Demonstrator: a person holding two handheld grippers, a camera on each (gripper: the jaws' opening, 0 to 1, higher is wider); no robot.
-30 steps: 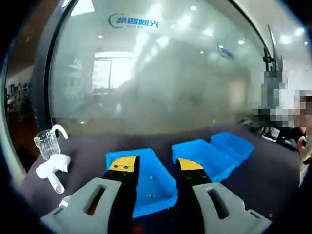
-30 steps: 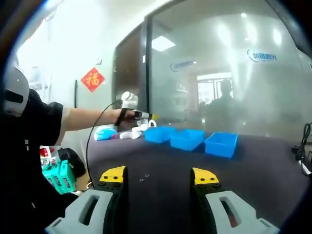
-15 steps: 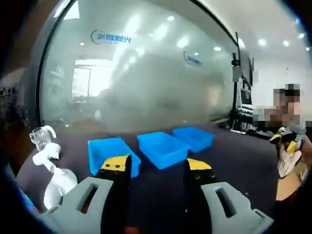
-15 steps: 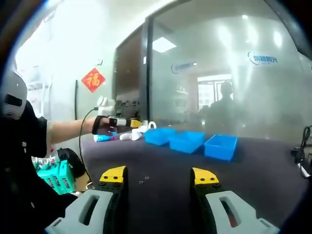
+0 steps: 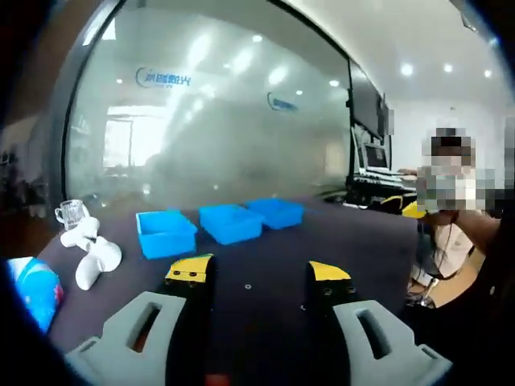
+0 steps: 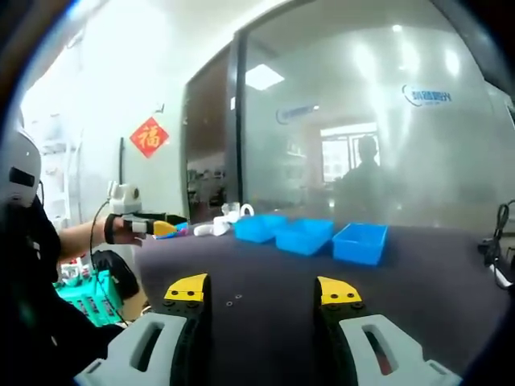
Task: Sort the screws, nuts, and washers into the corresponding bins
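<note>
Three blue bins stand in a row on the dark table: left bin (image 5: 166, 233), middle bin (image 5: 231, 223) and far bin (image 5: 276, 212). From the right gripper view the same bins (image 6: 304, 235) sit mid-table. Small metal pieces (image 5: 247, 285) lie on the cloth just ahead of my left gripper (image 5: 259, 277), which is open and holds nothing. Other small pieces (image 6: 233, 301) lie in front of my right gripper (image 6: 261, 293), also open and bare. The left gripper (image 6: 149, 227) appears in a person's hand off the table's left end.
White plastic parts (image 5: 92, 253) and a glass cup (image 5: 71, 213) sit left of the bins, with a blue packet (image 5: 32, 289) nearer. A person (image 5: 451, 217) stands at the right. A glass wall backs the table. A green crate (image 6: 80, 293) is on the floor; cables (image 6: 499, 257) lie right.
The left gripper has drawn back from above the bins to well clear of them, past the table's end. The right gripper has stayed put. Both remain open.
</note>
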